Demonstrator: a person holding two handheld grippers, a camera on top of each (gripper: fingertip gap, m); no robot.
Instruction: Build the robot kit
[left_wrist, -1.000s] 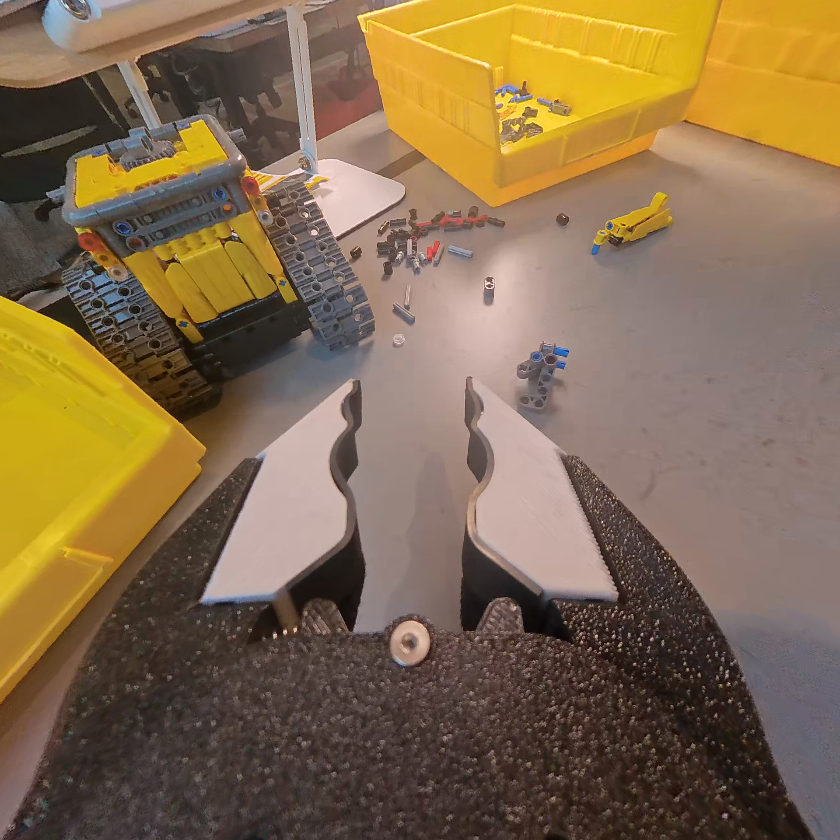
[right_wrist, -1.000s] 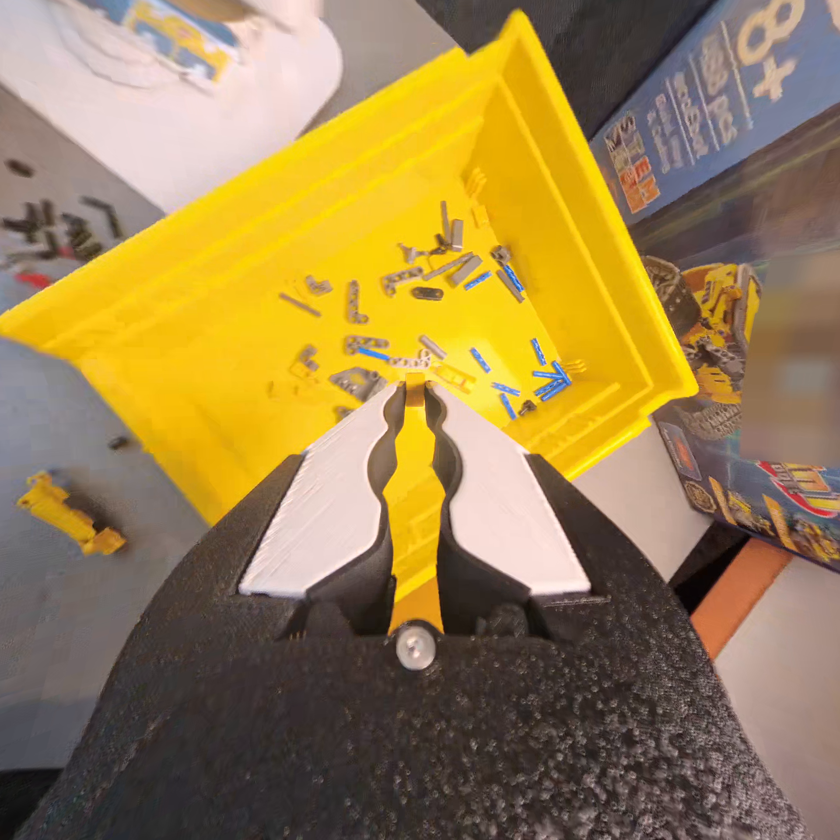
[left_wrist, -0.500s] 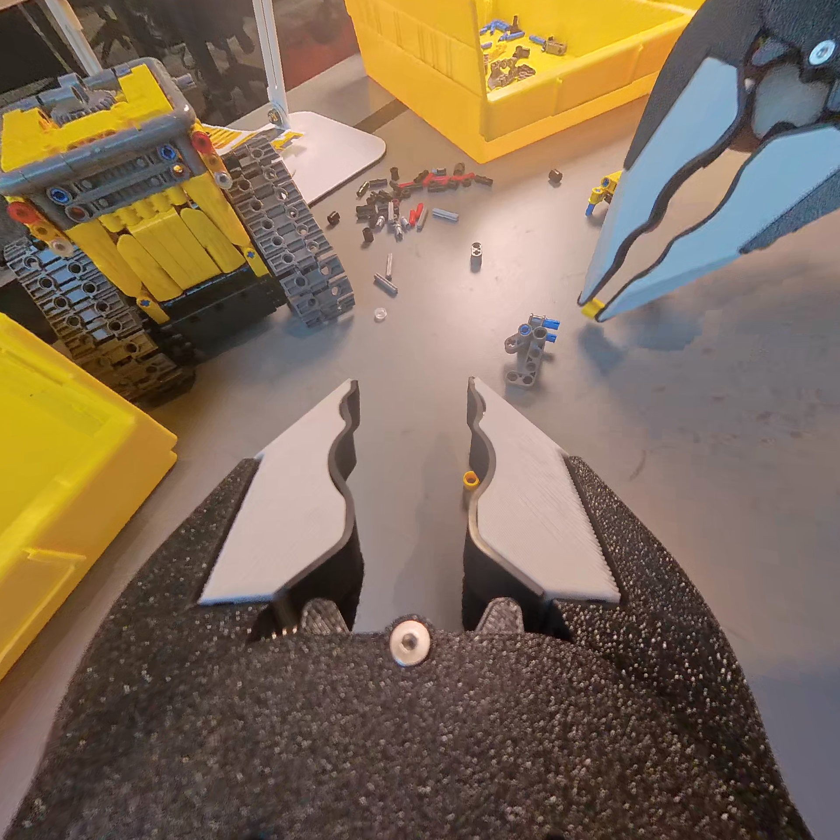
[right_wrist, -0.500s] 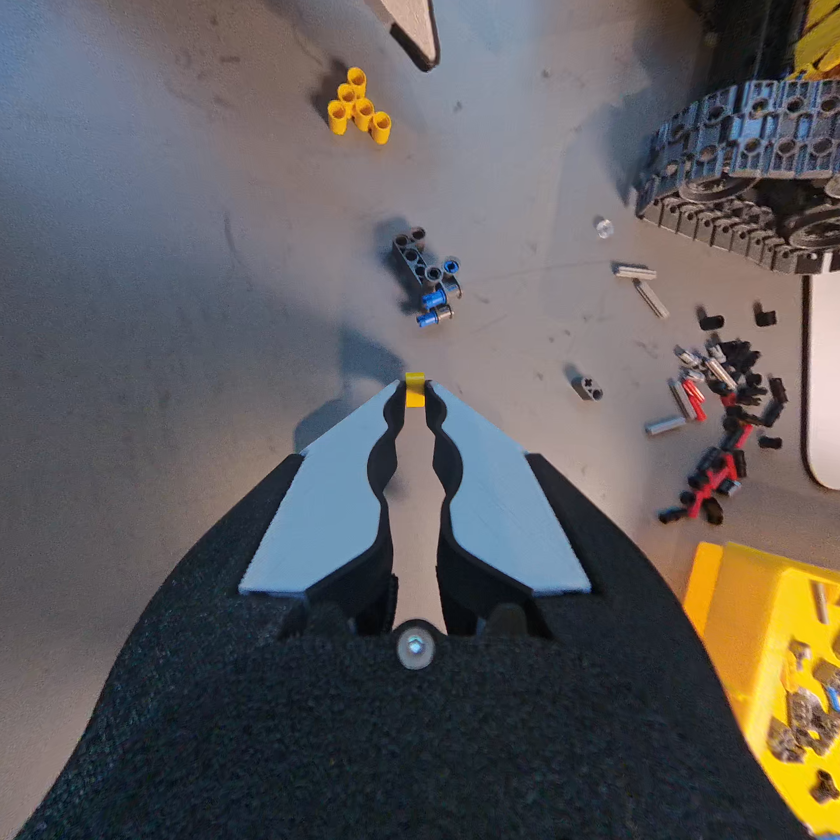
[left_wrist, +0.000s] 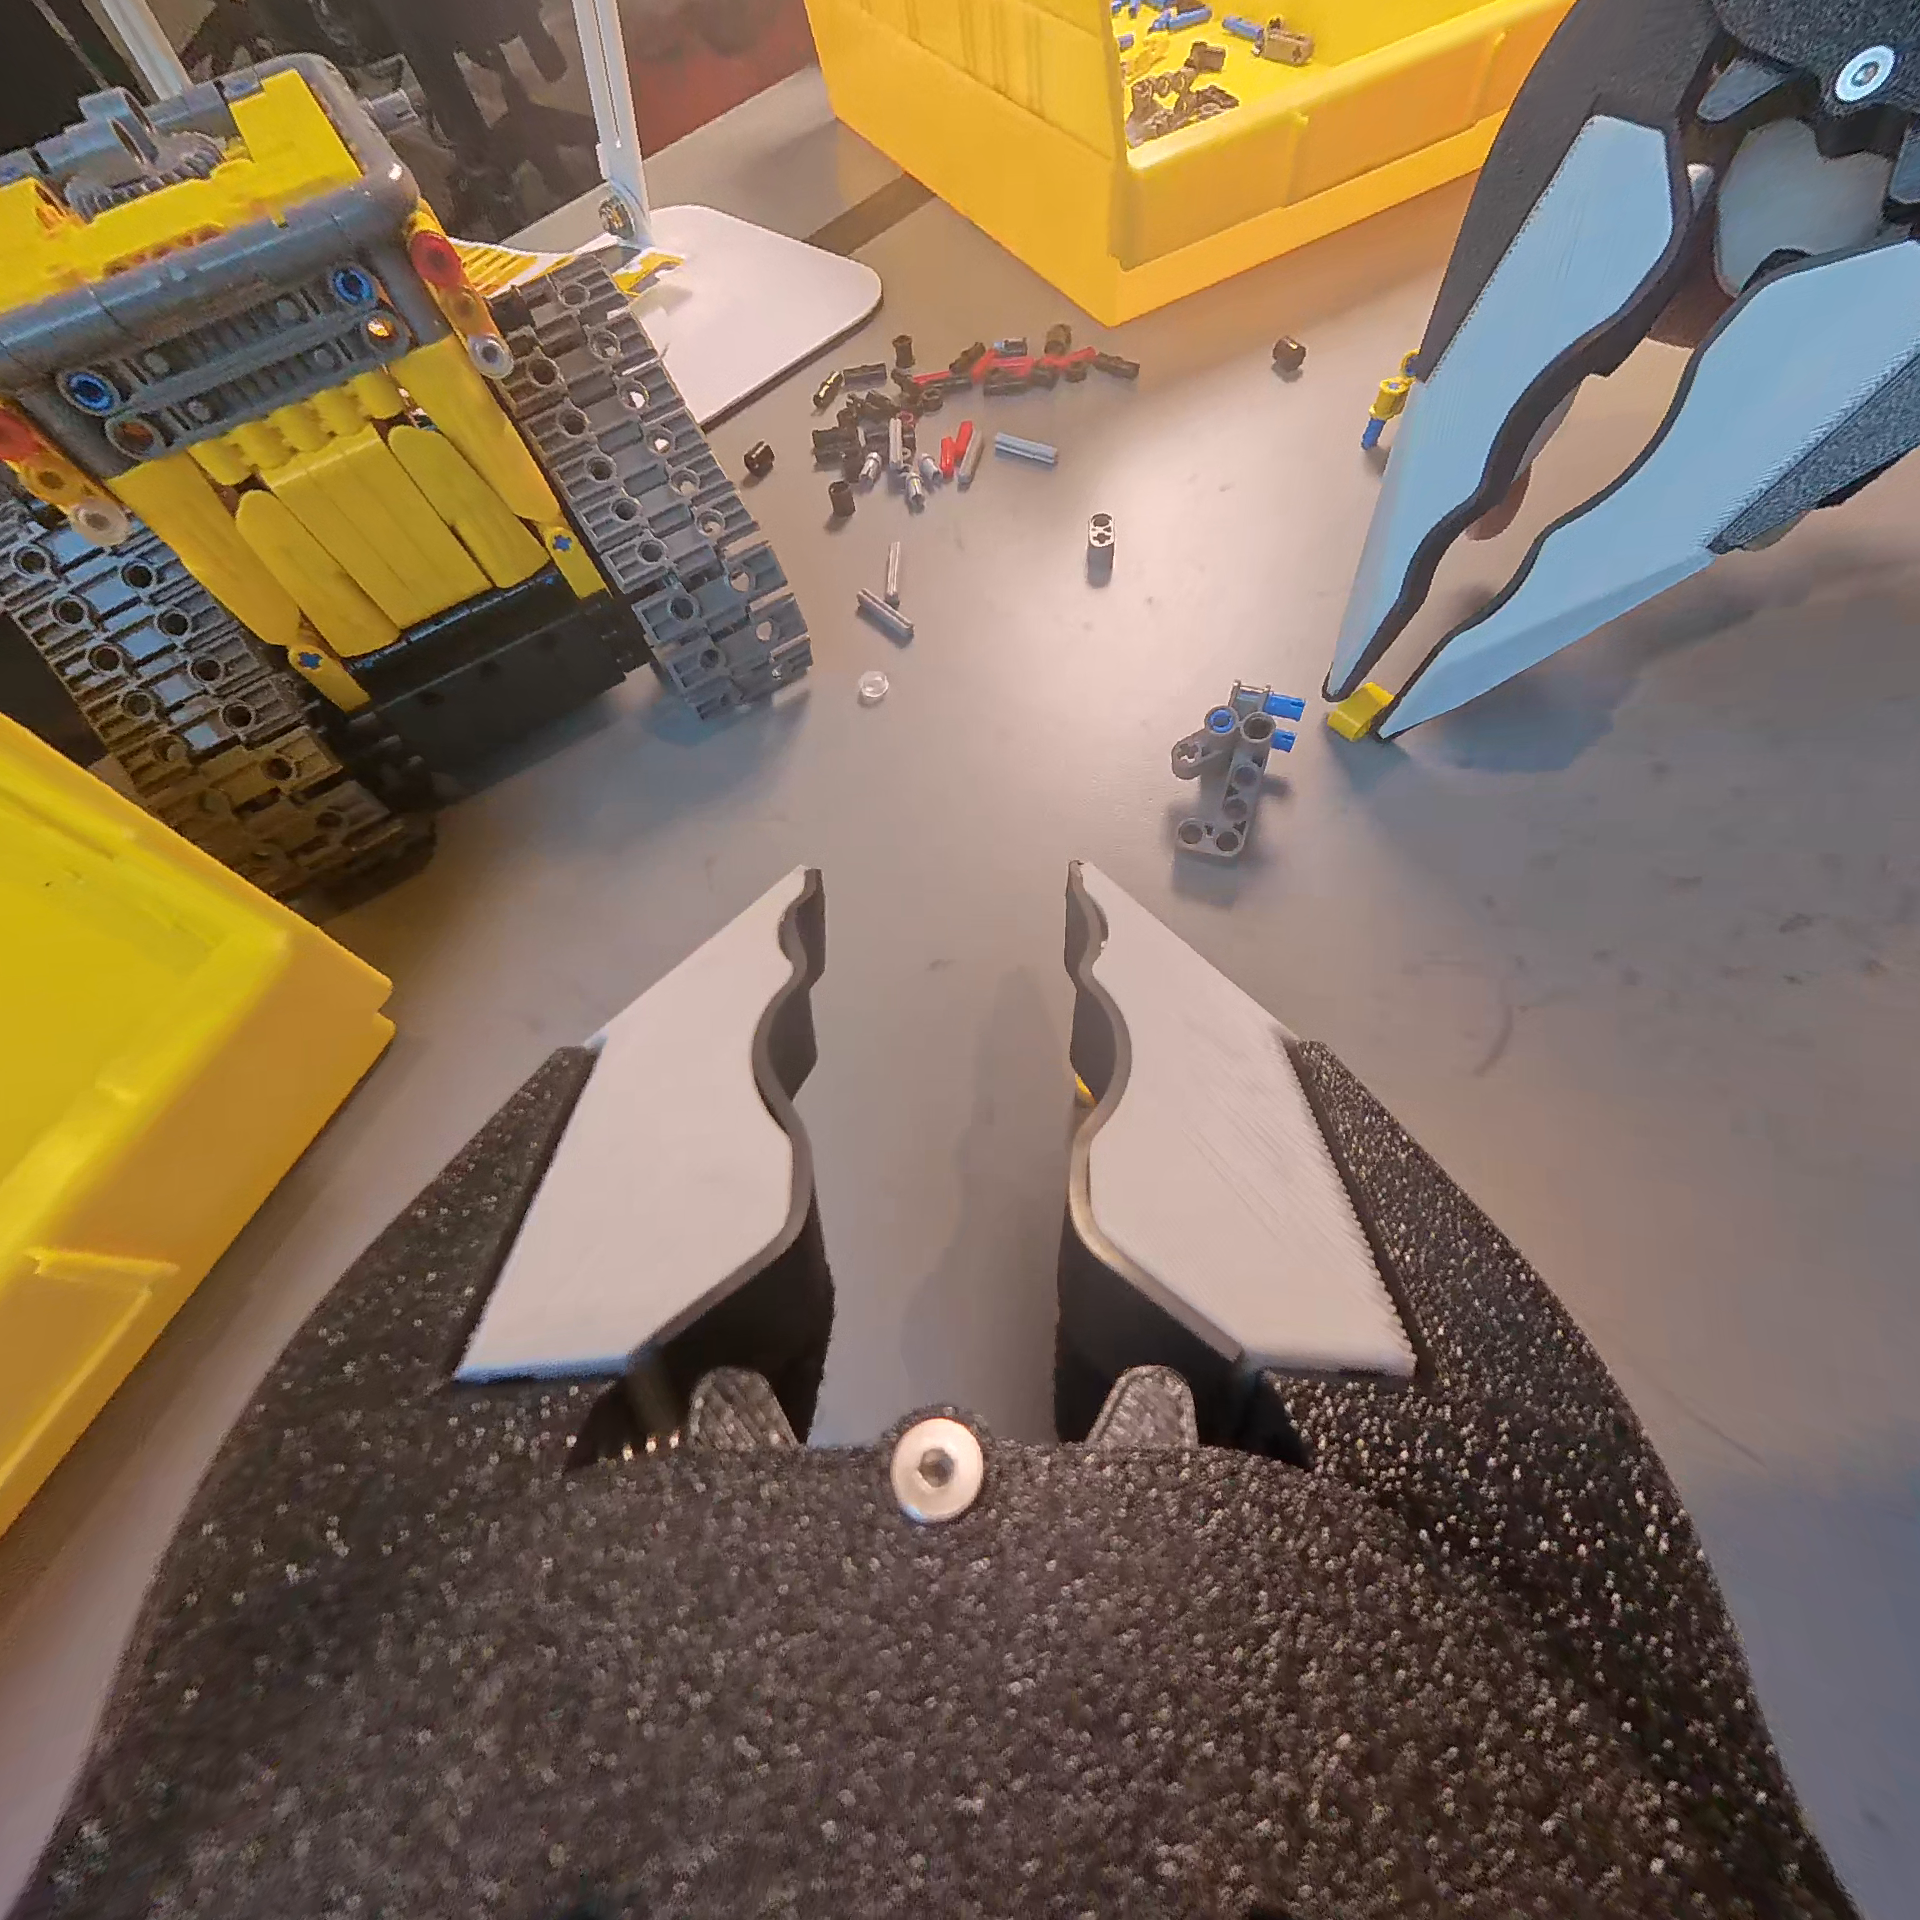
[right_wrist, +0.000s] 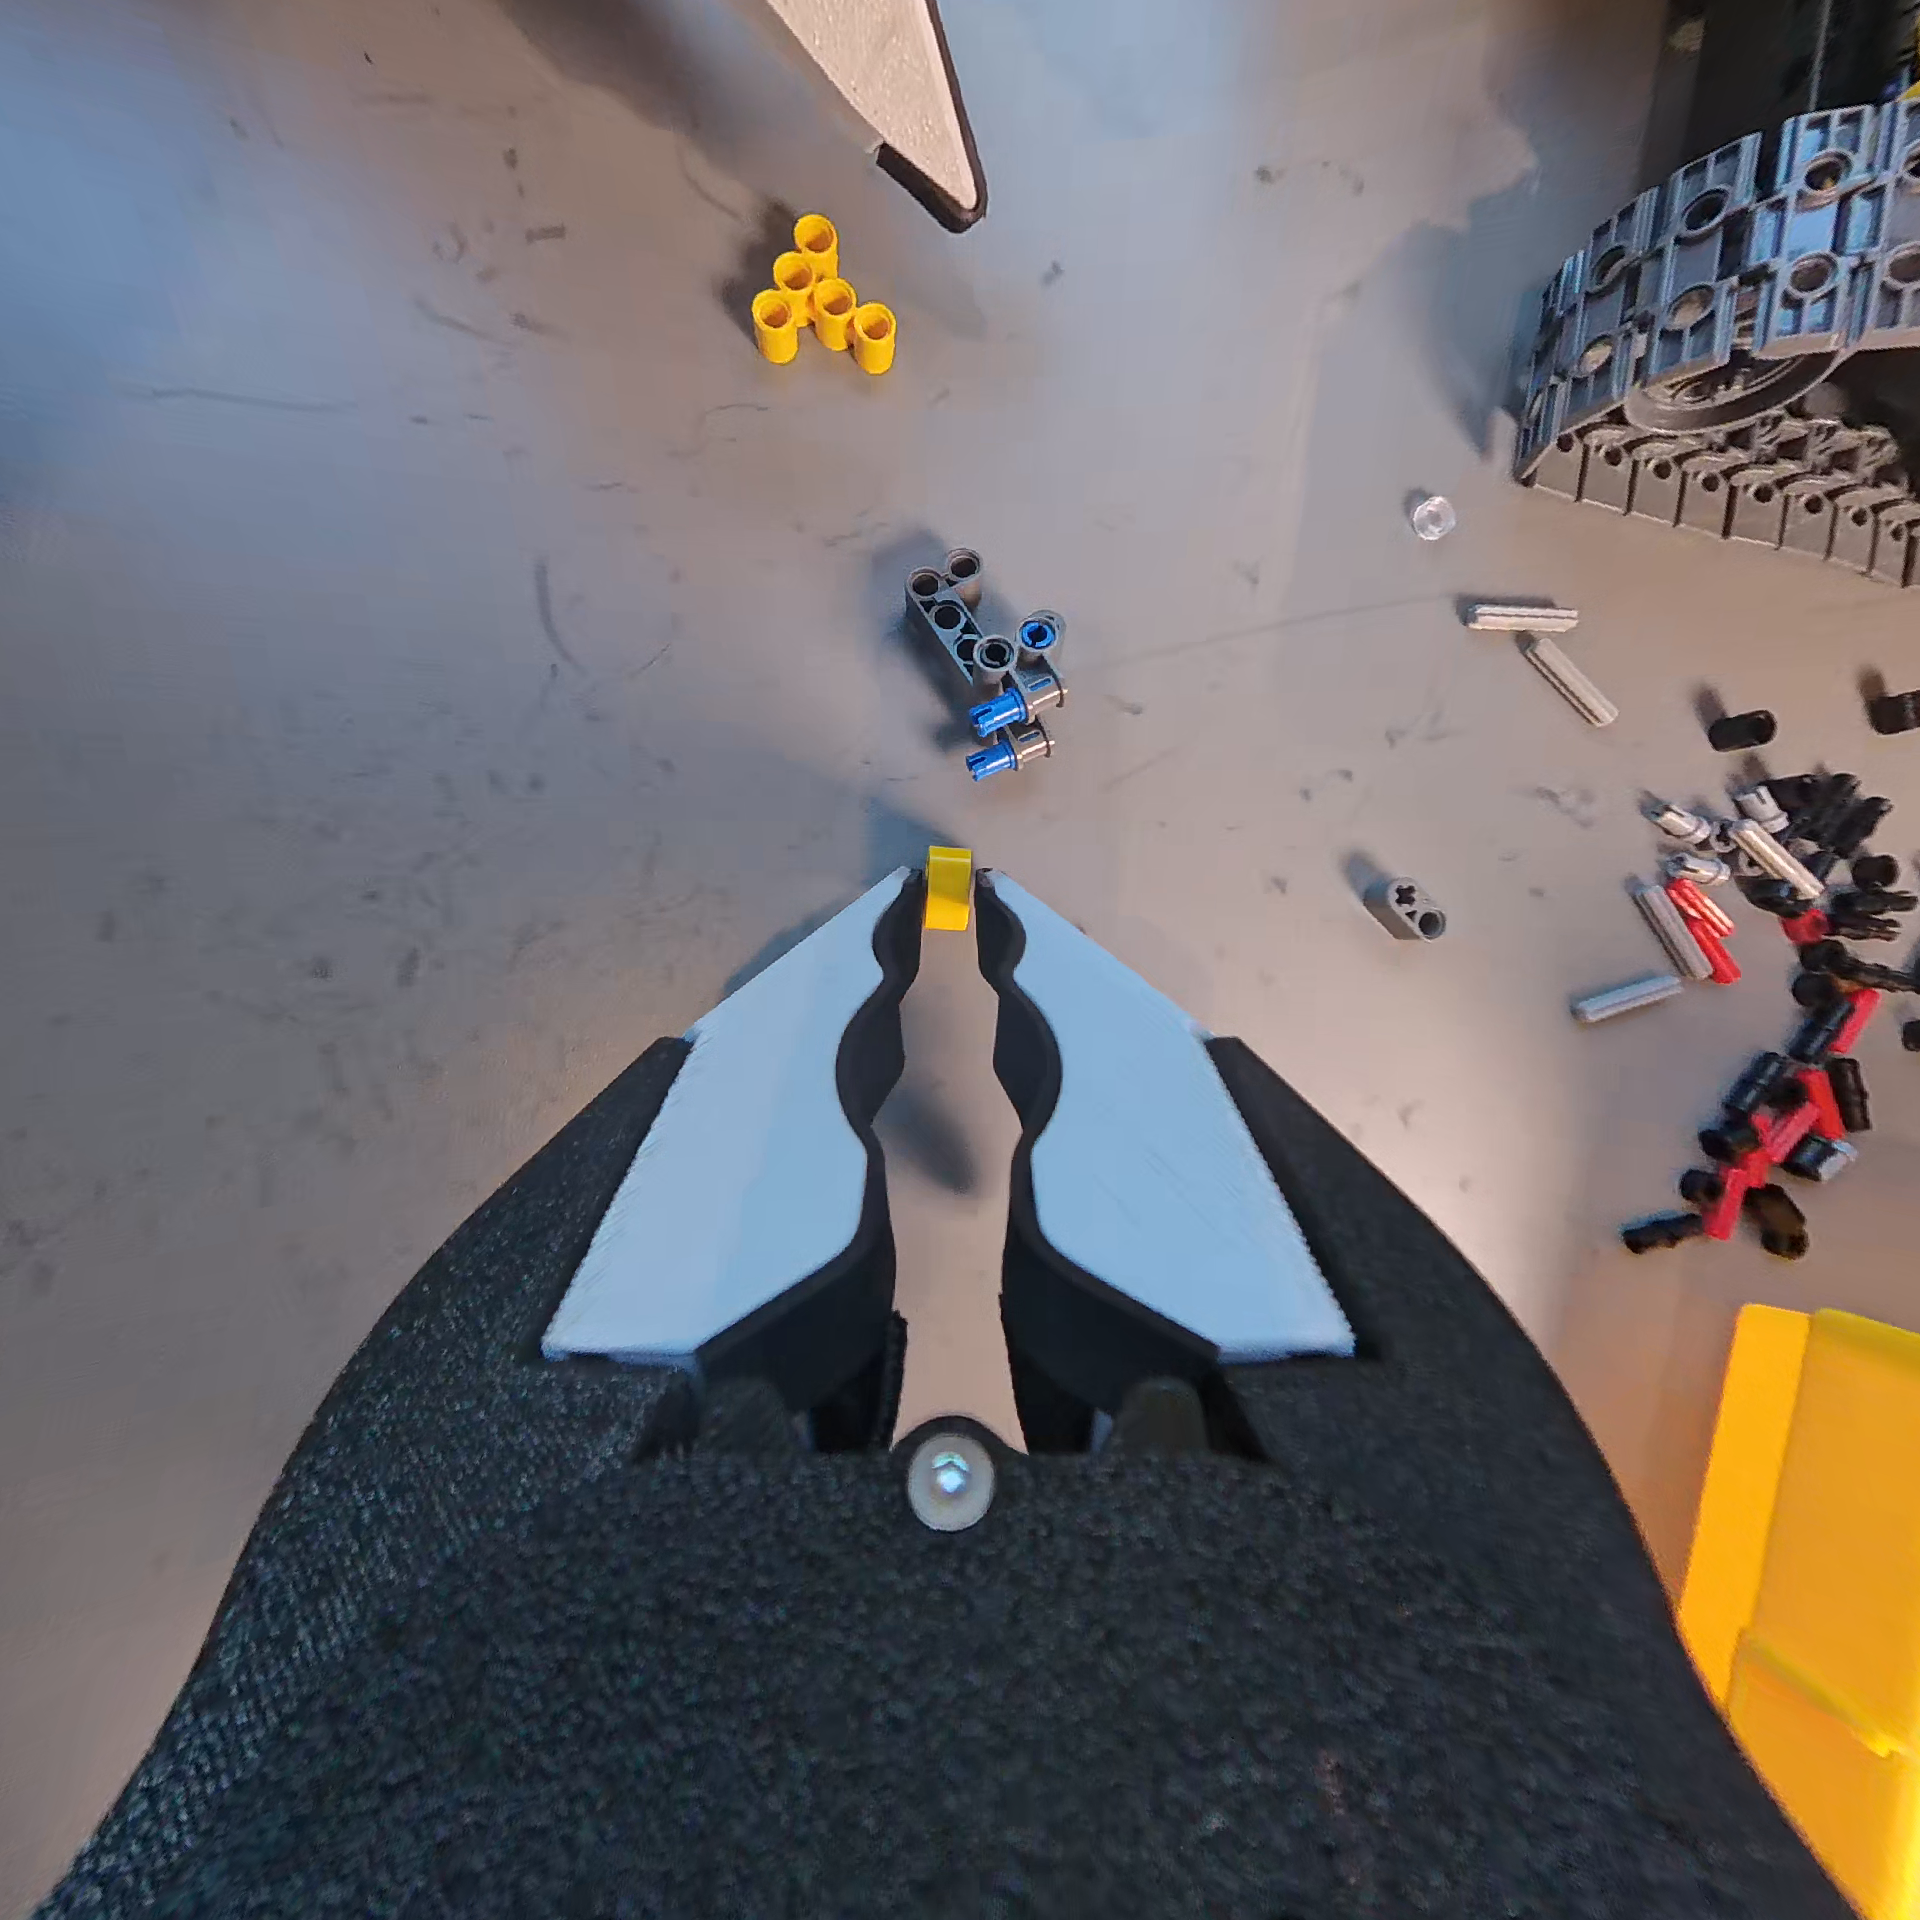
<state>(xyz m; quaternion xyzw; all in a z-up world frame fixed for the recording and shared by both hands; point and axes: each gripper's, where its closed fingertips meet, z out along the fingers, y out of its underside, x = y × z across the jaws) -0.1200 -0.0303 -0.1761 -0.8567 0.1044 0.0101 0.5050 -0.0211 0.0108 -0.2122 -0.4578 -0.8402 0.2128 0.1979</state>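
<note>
Lowered to the grey table (left_wrist: 1558, 1039), the right gripper (right_wrist: 948, 878) is seen.
A small yellow piece (right_wrist: 948, 888) is pinched at its fingertips; the left gripper (left_wrist: 945, 883) is spread wide, empty.

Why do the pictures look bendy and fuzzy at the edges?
Left wrist view: wide lens bends the bin outward; centre sharp. Right wrist view: right-edge small parts and track blur; the yellow piece in the right claw stays crisp, dark shadow behind.
</note>
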